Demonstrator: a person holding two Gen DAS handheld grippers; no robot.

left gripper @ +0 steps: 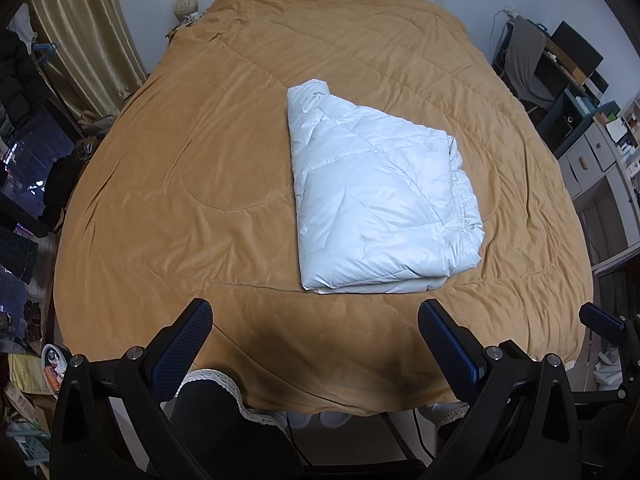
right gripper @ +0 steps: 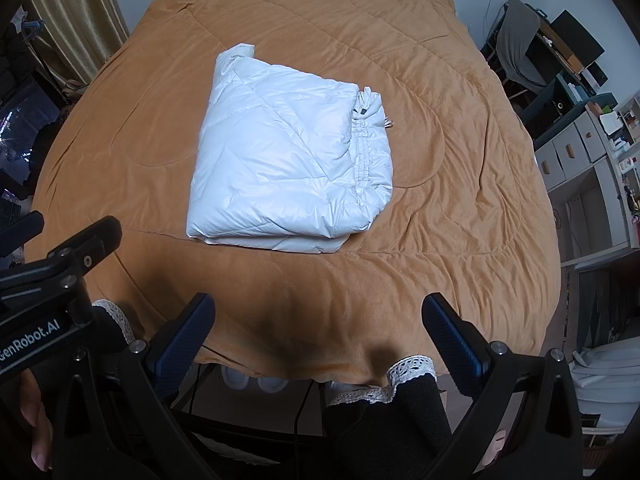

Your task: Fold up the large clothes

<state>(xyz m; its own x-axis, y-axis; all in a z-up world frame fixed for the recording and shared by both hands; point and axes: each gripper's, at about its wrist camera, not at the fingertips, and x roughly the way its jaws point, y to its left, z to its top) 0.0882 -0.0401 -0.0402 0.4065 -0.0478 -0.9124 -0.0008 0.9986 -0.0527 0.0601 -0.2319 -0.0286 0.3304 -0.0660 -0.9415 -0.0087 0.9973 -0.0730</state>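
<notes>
Already folded, the white puffer jacket (left gripper: 380, 196) lies as a thick, roughly rectangular bundle in the middle of the bed, on the mustard-brown quilted bedspread (left gripper: 200, 168). Its shell is a glossy, slightly crinkled fabric, stitched into puffy diagonal and horizontal channels that catch the light. Along the bundle's right side runs a gathered, elasticated hem, puckered into tight ruffles (the right wrist view also shows a small dark toggle near the top of that edge), and at the near edge the stacked layers of the fold show as pale bands one above another (right gripper: 288, 160). A rounded roll of fabric sticks up at the far left corner. The bedspread under it is a soft, fine-ribbed material with faint sewn curves and shallow wrinkles all over, and it hangs down over the foot of the bed. Both grippers hover at the foot of the bed, well apart from the jacket and touching nothing. The left gripper (left gripper: 316, 344) has its jaws spread wide, with blue dimpled pads on black fingers (left gripper: 180, 352). The right gripper (right gripper: 316, 340) is equally wide, its textured blue pads (right gripper: 452, 340) facing each other across bare bedspread.
</notes>
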